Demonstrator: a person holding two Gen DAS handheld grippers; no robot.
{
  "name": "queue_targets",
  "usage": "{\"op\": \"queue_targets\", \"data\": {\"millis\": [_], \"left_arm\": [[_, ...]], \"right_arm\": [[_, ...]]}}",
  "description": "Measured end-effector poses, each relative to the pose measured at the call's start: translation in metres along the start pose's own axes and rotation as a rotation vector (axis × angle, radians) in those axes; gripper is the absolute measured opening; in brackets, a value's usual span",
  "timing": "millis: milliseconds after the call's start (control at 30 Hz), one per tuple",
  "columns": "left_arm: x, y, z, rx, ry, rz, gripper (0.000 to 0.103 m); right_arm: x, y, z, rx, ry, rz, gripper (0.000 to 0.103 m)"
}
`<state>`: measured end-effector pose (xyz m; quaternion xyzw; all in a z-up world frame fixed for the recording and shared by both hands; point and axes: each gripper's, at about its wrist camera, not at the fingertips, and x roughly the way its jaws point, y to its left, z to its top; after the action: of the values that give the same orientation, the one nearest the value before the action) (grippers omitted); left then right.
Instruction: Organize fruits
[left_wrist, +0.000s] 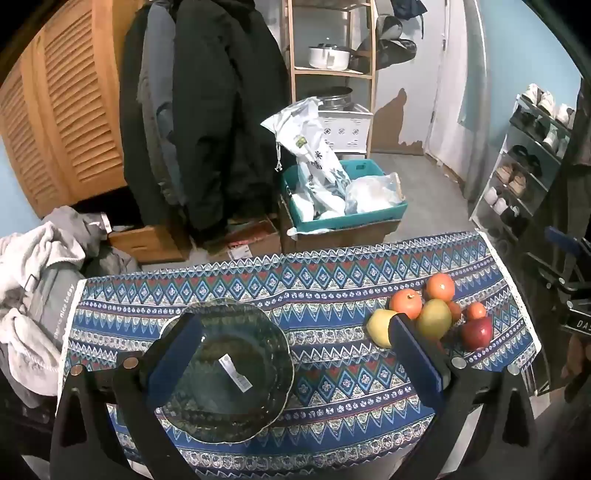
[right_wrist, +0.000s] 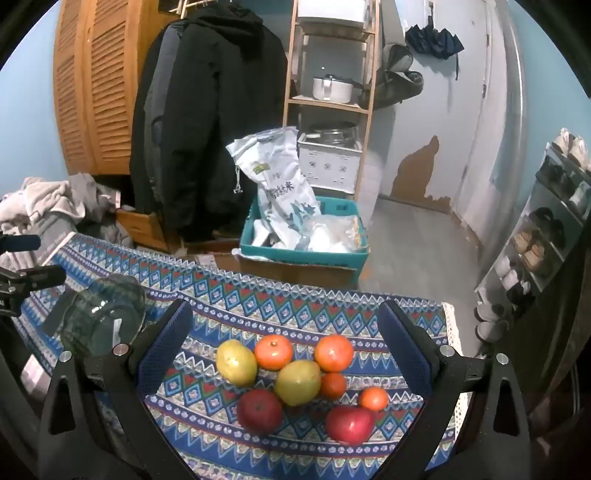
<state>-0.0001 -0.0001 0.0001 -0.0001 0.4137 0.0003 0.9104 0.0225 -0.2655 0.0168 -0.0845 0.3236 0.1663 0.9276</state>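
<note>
An empty glass bowl (left_wrist: 225, 369) with a sticker inside sits on the left of the blue patterned tablecloth (left_wrist: 332, 280). My left gripper (left_wrist: 294, 319) hovers open above it; its left finger (left_wrist: 173, 354) covers part of the rim. In the right wrist view the bowl (right_wrist: 103, 314) is at the far left. Several fruits lie in a cluster on the right of the cloth: two oranges (right_wrist: 274, 352), two yellow-green fruits (right_wrist: 297, 382), two red apples (right_wrist: 259, 410) and two small tangerines (right_wrist: 373, 398). My right gripper (right_wrist: 285, 308) stands open over the cluster, holding nothing.
Beyond the table's far edge a teal crate (left_wrist: 343, 218) with plastic bags rests on cardboard boxes. Dark coats (left_wrist: 207, 129) hang behind it, beside a wooden shelf (left_wrist: 332, 74). A shoe rack (left_wrist: 524, 166) stands at the right, a heap of clothes (left_wrist: 33, 280) at the left.
</note>
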Motion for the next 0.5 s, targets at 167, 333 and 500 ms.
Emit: {"op": "queue_targets", "data": {"millis": [167, 333, 500], "left_arm": [[0.0011, 0.0001, -0.0004, 0.01, -0.004, 0.012, 0.102], [0.0006, -0.0023, -0.0052, 0.007, -0.003, 0.013, 0.102], [0.0019, 0.0043, -0.0049, 0.0, 0.006, -0.007, 0.102]], "right_arm": [[0.0003, 0.0011, 0.0013, -0.011, 0.005, -0.009, 0.098], [-0.0001, 0.0016, 0.0027, -0.012, 0.005, -0.011, 0.098], [-0.0004, 0.0016, 0.005, -0.016, 0.008, -0.011, 0.098]]}}
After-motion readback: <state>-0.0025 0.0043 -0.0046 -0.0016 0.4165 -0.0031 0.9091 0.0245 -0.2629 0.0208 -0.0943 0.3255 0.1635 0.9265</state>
